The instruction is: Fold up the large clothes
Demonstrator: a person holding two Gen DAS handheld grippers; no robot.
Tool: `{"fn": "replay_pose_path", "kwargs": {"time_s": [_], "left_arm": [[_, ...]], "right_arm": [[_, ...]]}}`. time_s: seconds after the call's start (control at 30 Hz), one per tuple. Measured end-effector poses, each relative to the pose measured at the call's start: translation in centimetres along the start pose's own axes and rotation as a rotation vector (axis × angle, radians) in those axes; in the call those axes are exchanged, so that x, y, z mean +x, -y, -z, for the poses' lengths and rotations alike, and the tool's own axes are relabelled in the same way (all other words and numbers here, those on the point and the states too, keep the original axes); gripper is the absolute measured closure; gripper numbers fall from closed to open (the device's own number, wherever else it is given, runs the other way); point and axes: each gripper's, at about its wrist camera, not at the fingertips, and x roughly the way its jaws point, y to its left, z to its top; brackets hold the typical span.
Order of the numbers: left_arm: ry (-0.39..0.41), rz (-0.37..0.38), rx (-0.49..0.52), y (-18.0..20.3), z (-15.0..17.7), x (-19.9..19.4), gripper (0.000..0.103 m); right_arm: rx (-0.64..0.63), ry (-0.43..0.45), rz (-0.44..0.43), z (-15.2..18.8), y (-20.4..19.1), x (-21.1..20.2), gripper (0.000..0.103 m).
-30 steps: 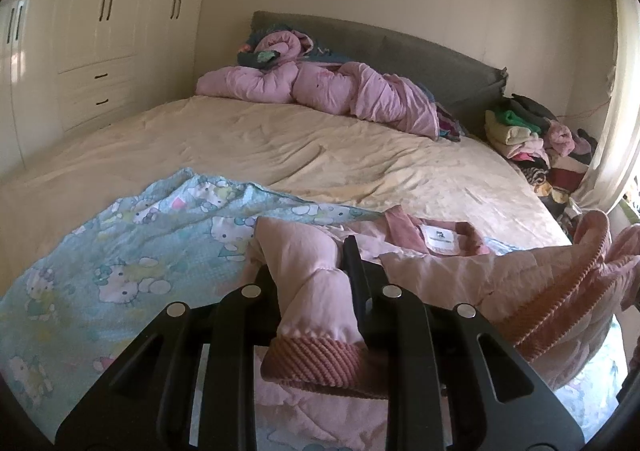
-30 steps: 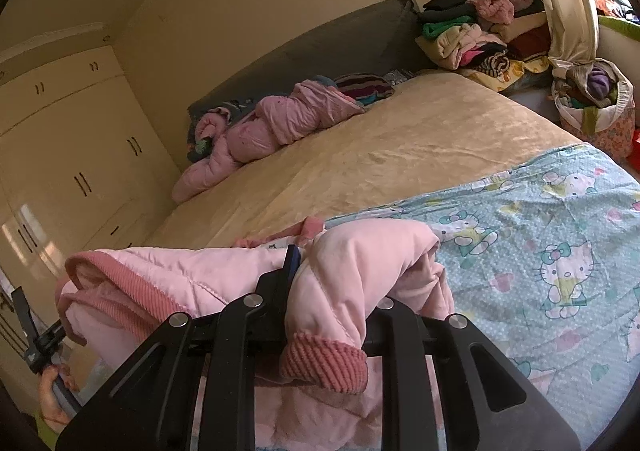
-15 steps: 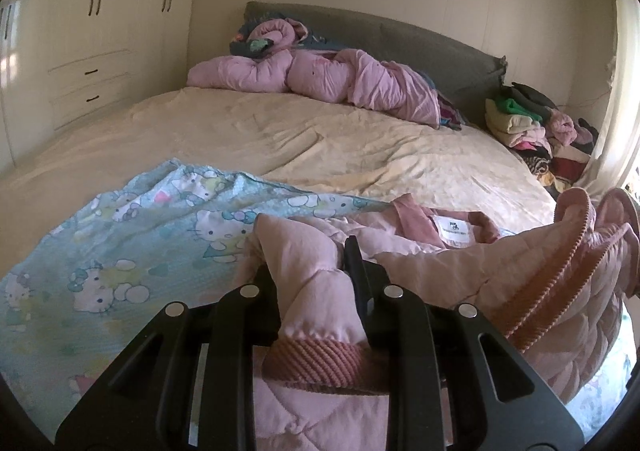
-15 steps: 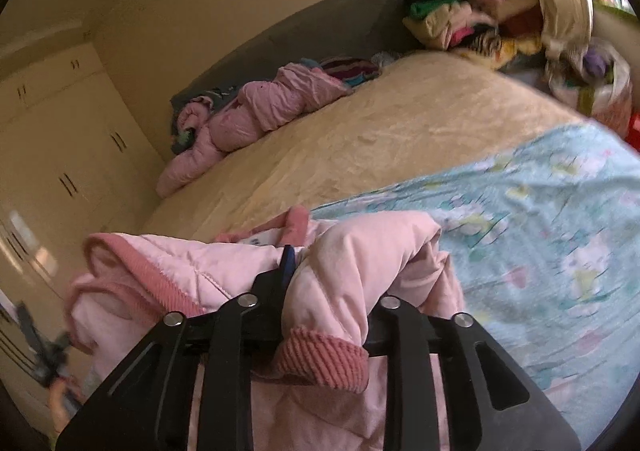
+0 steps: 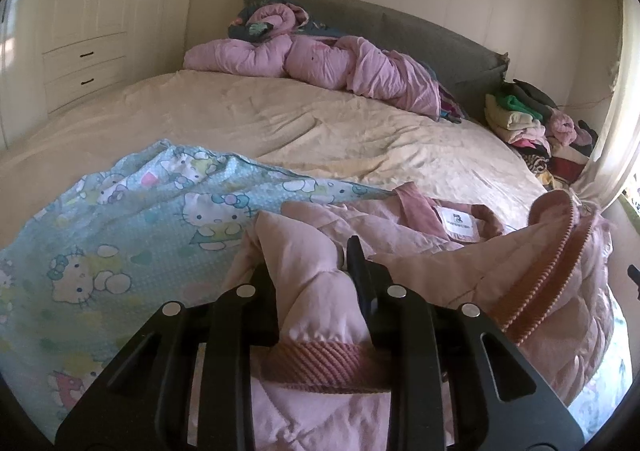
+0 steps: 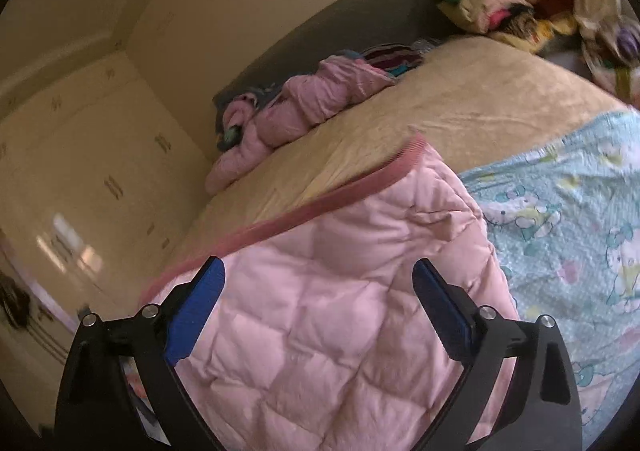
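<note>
Between the fingers of the left tool (image 5: 312,271) a sleeve of the pink quilted jacket (image 5: 460,263) is pinched tight, its ribbed cuff (image 5: 320,365) bunched just behind the tips. Apart from it, the right tool (image 6: 316,291) stands with jaws spread wide and nothing between them, hovering over a smooth quilted panel of the same jacket, whose ribbed hem (image 6: 304,211) runs along the far edge. Under the jacket lies a Hello Kitty sheet (image 5: 132,235), spread on the near part of the bed (image 5: 280,123). By the look of it, the fold is at an early or middle stage: one side seems turned over, yet the collar and its label (image 5: 458,225) lie exposed and the left sleeve is not yet laid in. No proper container shows clearly; folded clothes (image 5: 516,115) are simply stacked beside the headboard (image 5: 420,27), and a rumpled pink duvet (image 5: 320,63) lies against it.
</note>
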Motion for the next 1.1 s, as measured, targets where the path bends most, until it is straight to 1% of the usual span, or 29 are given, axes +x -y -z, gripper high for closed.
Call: {"fn": "replay_pose_path", "kwargs": {"time_s": [0.1, 0.17, 0.2, 0.27, 0.3, 0.33, 0.37, 0.4, 0.43, 0.47, 0.5, 0.53, 0.6, 0.67, 0.77, 0.83, 0.9, 1.0, 1.1], "left_arm": [[0.001, 0.000, 0.003, 0.1, 0.0, -0.1, 0.083], [0.004, 0.001, 0.007, 0.2, -0.1, -0.1, 0.080], [0.006, 0.007, 0.009, 0.2, -0.1, -0.2, 0.077], [0.006, 0.025, 0.002, 0.1, -0.1, -0.4, 0.068], [0.008, 0.048, -0.005, 0.1, -0.2, -0.6, 0.054], [0.011, 0.057, -0.005, 0.2, -0.3, -0.8, 0.047], [0.016, 0.058, 0.000, 0.4, -0.4, -1.0, 0.046], [0.021, 0.059, 0.011, 0.8, -0.5, -1.3, 0.042], [0.026, 0.063, 0.017, 1.0, -0.5, -1.6, 0.034], [0.037, 0.063, 0.024, 1.2, -0.6, -2.0, 0.028], [0.050, 0.055, 0.031, 1.4, -0.7, -2.4, 0.017], [0.069, 0.042, 0.043, 1.6, -0.9, -2.9, 0.012], [0.106, 0.038, 0.060, 1.9, -1.3, -4.2, 0.010], [0.129, 0.033, 0.067, 2.0, -1.6, -5.1, 0.010], [0.146, 0.002, 0.073, 1.7, -2.0, -6.1, 0.010], [0.143, -0.016, 0.083, 1.3, -2.0, -6.2, 0.010], [0.107, -0.032, 0.090, 0.8, -1.7, -5.4, 0.010], [0.053, -0.062, 0.102, 0.0, -0.9, -4.3, 0.009], [0.001, -0.063, 0.120, -1.1, 0.5, -2.9, 0.009]], "right_arm": [[-0.103, -0.050, 0.036, 1.4, -2.0, 1.0, 0.008], [-0.177, -0.104, 0.065, 3.0, -3.4, 2.3, 0.008], [-0.198, -0.128, 0.075, 3.8, -3.7, 2.9, 0.008], [-0.217, -0.185, 0.073, 5.3, -4.2, 4.1, 0.008], [-0.209, -0.215, 0.073, 5.8, -4.2, 4.8, 0.008], [-0.196, -0.236, 0.082, 6.3, -4.0, 5.3, 0.008], [-0.181, -0.248, 0.088, 6.6, -3.8, 5.8, 0.008], [-0.171, -0.253, 0.092, 6.8, -3.6, 6.0, 0.008], [-0.160, -0.258, 0.100, 7.0, -3.3, 6.2, 0.009], [-0.152, -0.258, 0.101, 7.1, -3.2, 6.3, 0.009], [-0.139, -0.254, 0.096, 7.1, -3.0, 6.3, 0.009], [-0.127, -0.249, 0.090, 7.1, -2.8, 6.1, 0.009], [-0.115, -0.237, 0.086, 7.0, -2.7, 5.6, 0.009], [-0.113, -0.223, 0.086, 6.9, -2.6, 4.9, 0.009], [-0.122, -0.187, 0.107, 6.7, -2.3, 3.5, 0.009], [-0.129, -0.162, 0.127, 6.5, -1.9, 2.7, 0.009], [-0.132, -0.128, 0.159, 6.3, -1.3, 1.8, 0.009], [-0.139, -0.083, 0.233, 5.9, -0.2, 0.7, 0.008], [-0.140, -0.057, 0.292, 5.6, 1.2, 0.0, 0.008]]}}
